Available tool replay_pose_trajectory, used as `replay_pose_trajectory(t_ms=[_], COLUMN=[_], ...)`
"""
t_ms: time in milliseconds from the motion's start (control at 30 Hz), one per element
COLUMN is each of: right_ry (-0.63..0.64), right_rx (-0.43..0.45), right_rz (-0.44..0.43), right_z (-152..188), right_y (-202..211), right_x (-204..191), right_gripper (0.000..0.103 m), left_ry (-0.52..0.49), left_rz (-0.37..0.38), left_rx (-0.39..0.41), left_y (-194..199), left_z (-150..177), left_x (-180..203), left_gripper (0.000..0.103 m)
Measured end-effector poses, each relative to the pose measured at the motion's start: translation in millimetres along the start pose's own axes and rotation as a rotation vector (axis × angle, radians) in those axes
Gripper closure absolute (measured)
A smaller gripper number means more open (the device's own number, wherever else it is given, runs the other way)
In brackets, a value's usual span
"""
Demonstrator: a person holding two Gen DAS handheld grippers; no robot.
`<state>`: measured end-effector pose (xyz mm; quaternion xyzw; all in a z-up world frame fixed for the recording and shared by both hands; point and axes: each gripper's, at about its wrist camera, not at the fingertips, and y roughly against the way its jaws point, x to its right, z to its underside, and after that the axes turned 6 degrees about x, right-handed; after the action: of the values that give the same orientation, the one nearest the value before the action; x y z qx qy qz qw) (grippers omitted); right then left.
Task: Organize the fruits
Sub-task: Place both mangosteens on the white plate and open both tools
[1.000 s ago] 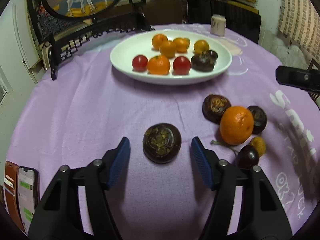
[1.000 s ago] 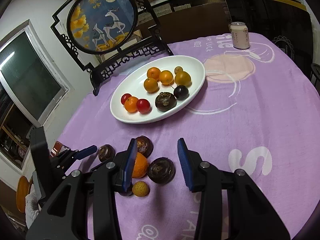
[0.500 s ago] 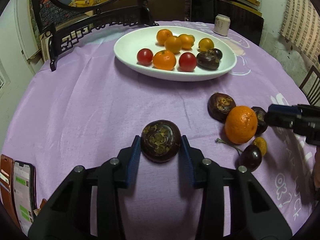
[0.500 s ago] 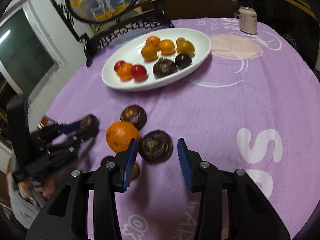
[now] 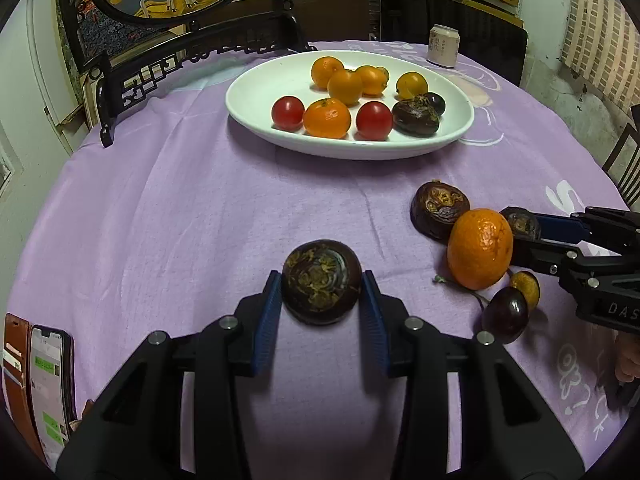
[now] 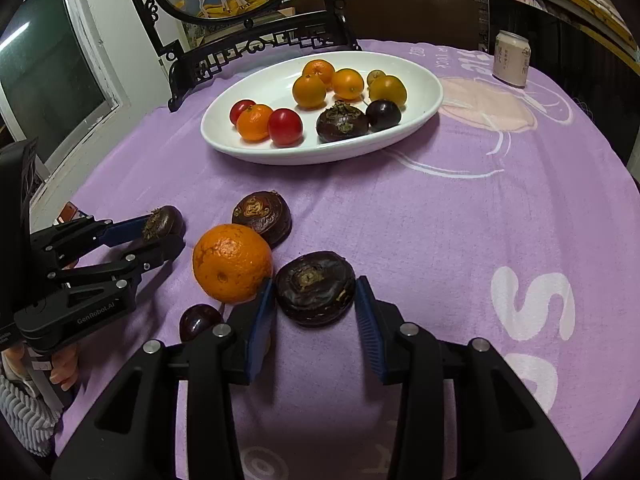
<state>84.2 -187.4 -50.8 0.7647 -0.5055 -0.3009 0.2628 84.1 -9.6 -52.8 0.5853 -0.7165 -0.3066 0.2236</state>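
From my left wrist view, my left gripper (image 5: 321, 302) is clenched on a dark chestnut (image 5: 321, 281), round with no clear long axis, its flaky brown crown facing up toward the camera, over the purple cloth (image 5: 180, 208).

From my right wrist view, my right gripper (image 6: 315, 308) closes around another dark fruit (image 6: 315, 287), squat, crown up, pads touching both sides, beside the orange (image 6: 232, 262).
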Motion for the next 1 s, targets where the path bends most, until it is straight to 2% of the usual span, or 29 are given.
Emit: replay_pose_trajectory(t_ms=[133,300,433,567,667,767,900,1000], right_ry=[-0.013,-0.072,-0.148,-0.163,-0.143,-0.169,-0.166,-0.149], right_rx=[0.002,0.078,0.135,0.155,0.166,0.142,0.128,0.113], right_rz=[-0.008,-0.008,-0.044,-0.062,-0.054,-0.082,-0.077,-0.038], right_z=[-1,-10,-27,-59,-83,-106,-124,-130], right_y=[2,22,37,37,28,4,-26,-47], right_x=[1,15,28,30,26,26,23,21], right_gripper=[0.063,0.063,0.063,0.063,0.063,0.063,0.063,0.063], left_ry=[0.016,0.051,0.066,0.091,0.123,0.149,0.161,0.160], left_rz=[0.016,0.014,-0.002,-0.002,0.014,0.019,0.016,0.010], left_rx=[0.002,0.051,0.075,0.101,0.104,0.089,0.071,0.052], left_y=[1,14,15,4,-13,-35,-62,-79], left_z=[0,-9,-33,-78,-104,-124,-137,-140], left_x=[-3,-10,-17,-25,-29,-32,-35,-35], left_gripper=[0.062,0.062,0.062,0.062,0.062,0.062,0.062,0.062])
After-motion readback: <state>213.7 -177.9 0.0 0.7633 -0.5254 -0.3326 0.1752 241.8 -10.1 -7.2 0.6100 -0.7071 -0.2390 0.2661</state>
